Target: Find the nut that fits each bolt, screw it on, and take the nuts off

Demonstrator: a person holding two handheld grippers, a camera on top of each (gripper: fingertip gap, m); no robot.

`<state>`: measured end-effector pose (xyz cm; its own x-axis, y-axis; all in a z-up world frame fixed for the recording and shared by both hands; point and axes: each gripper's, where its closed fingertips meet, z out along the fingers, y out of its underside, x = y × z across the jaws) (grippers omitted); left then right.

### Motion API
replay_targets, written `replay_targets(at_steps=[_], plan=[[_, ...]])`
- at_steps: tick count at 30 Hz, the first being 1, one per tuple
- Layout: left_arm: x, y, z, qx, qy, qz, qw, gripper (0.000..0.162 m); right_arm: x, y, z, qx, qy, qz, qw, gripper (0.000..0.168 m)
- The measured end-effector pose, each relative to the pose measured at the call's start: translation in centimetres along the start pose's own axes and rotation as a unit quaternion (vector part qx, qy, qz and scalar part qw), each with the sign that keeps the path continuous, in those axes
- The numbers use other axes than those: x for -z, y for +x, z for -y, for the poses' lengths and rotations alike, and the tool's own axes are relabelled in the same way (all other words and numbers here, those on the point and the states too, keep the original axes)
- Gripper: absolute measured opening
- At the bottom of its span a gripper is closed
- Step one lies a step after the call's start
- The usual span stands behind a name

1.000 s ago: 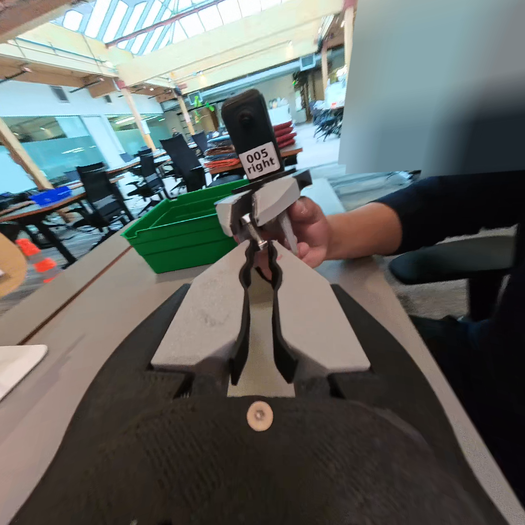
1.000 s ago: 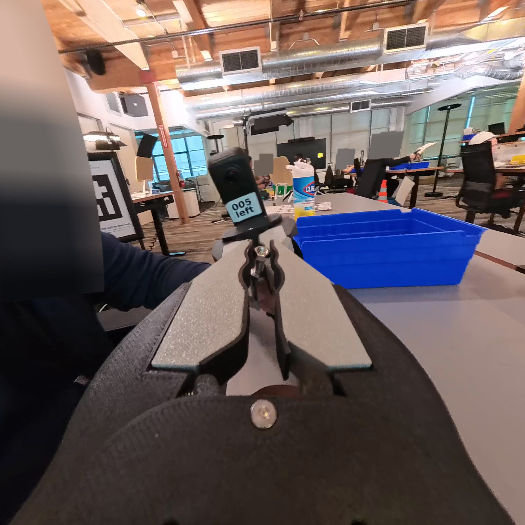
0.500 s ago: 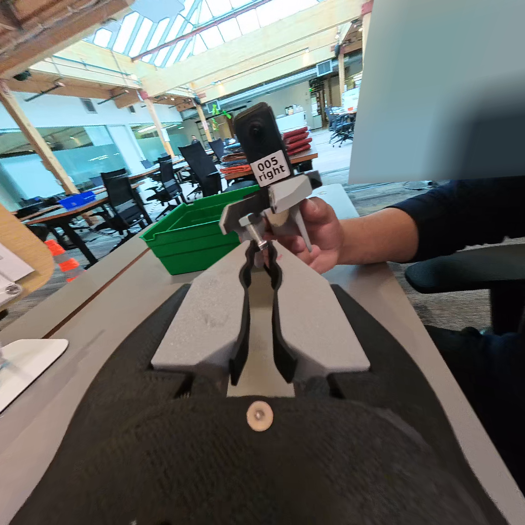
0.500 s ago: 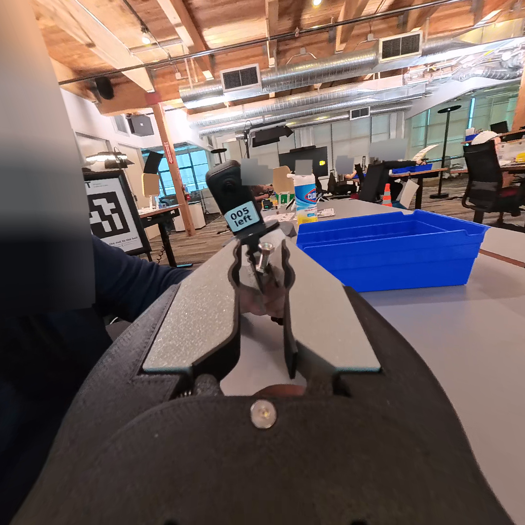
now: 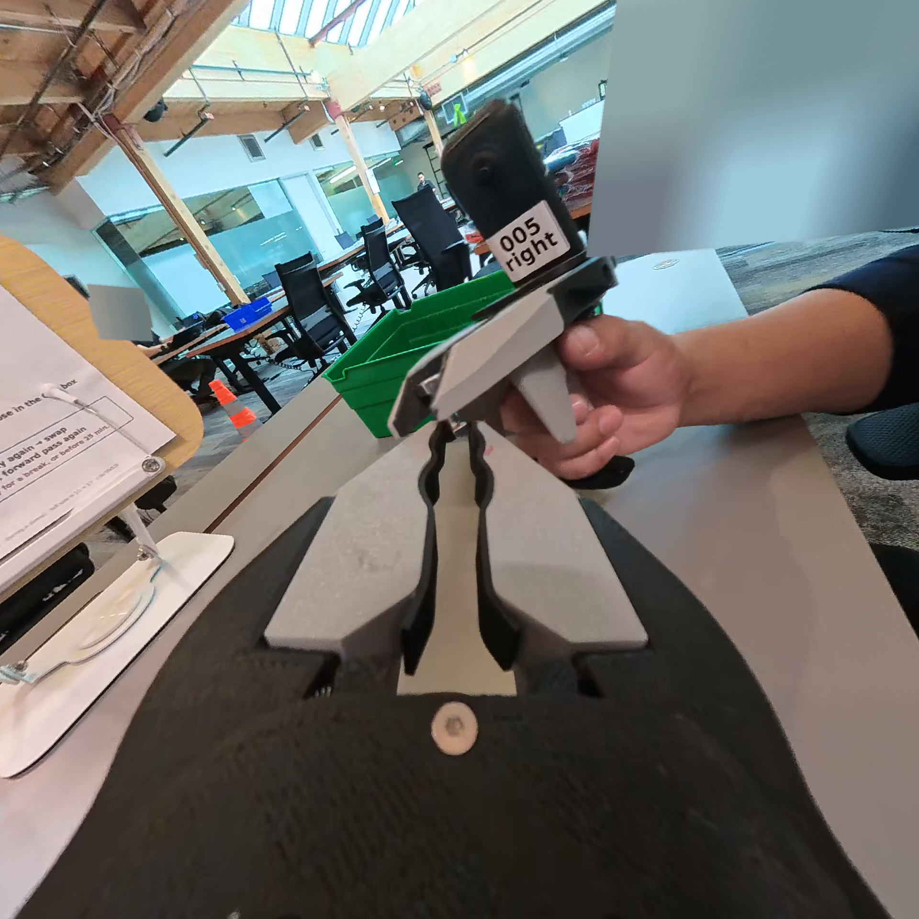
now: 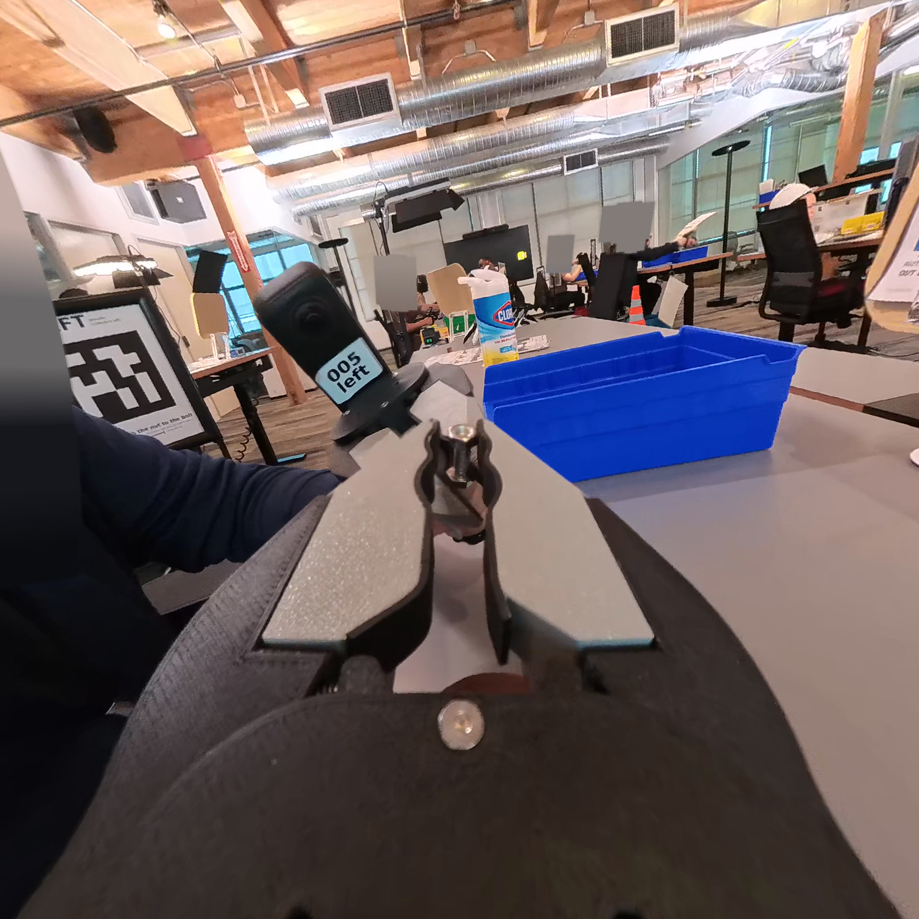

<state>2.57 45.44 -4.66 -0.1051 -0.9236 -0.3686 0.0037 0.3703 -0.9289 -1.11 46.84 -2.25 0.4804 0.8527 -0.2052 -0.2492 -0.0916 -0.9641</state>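
Open-plan office space with timber beams and exposed ducts surrounds the grey tabletop [image 6: 746, 522] we work at, with a blue plastic bin [image 6: 636, 398] on one side and a green plastic bin [image 5: 393, 358] on the other. We hold both tools raised above the surface, tips meeting.

Our right claw [image 6: 458, 460] is pinched on a short silver bolt with a flat socket head [image 6: 459, 450], which stands nearly upright between its black wavy tips, head uppermost. A small silver nut [image 6: 456, 478] appears to sit on the lower threads, though the right wrist view is too tight to be sure how far it is wound on.

Our left claw [image 5: 456, 447] has its fingers drawn close, with a narrow gap showing along their length; the tips are hidden under the other tool, so we cannot tell whether they grip anything.

We judge we are mid-way through one bolt-and-nut pair, turning the nut on or off. Neither bin's contents show, so we cannot count finished pairs; releasing this pair and handling any others remains.
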Motion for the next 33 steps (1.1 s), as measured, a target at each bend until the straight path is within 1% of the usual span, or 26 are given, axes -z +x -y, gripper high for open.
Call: replay_targets(at_steps=[2, 7, 13, 16, 18, 21, 23, 25, 28, 33], plan=[[-0.1, 0.3, 0.1, 0.002, 0.003, -0.007, 1.0, 0.007, -0.1, -0.1, -0.1, -0.002, 0.0, 0.003, 1.0, 0.007], [0.3, 1.8, 0.8, 0.027, 0.029, -0.069, 0.997, 0.007, 0.0, -1.6, 0.3, -0.004, 0.006, 0.047, 0.999, 0.006], [0.3, 1.9, 1.1, 0.013, 0.032, -0.063, 0.997, 0.007, 0.2, -1.8, 0.5, 0.005, 0.01, 0.049, 0.999, 0.007], [0.2, 1.5, 0.6, 0.007, 0.021, -0.049, 0.999, 0.007, 0.1, -1.2, 0.3, 0.01, 0.003, 0.027, 1.0, 0.008], [0.1, 1.3, 0.4, 0.005, 0.016, -0.043, 0.999, 0.007, -0.1, -0.6, -0.3, 0.017, -0.014, 0.007, 1.0, 0.017], [0.1, 0.9, 0.4, 0.005, 0.015, -0.03, 0.999, 0.007, -0.1, -0.7, -0.2, 0.018, -0.01, 0.007, 1.0, 0.02], [0.2, 0.3, 0.4, 0.004, 0.016, -0.014, 1.0, 0.007, 0.1, 0.2, 0.0, 0.026, -0.006, -0.022, 0.999, 0.024], [0.3, -0.6, 0.3, 0.006, 0.012, 0.011, 1.0, 0.007, 0.4, 0.8, 0.0, 0.03, -0.01, -0.038, 0.999, 0.024], [0.4, -1.9, -0.6, 0.009, -0.01, 0.044, 0.999, 0.007, 0.5, 0.9, 0.2, 0.024, -0.003, -0.037, 0.999, 0.024], [0.1, -1.7, -1.0, 0.0, -0.026, 0.046, 0.999, 0.007, 0.5, 1.6, -0.1, 0.024, -0.009, -0.057, 0.998, 0.023]])
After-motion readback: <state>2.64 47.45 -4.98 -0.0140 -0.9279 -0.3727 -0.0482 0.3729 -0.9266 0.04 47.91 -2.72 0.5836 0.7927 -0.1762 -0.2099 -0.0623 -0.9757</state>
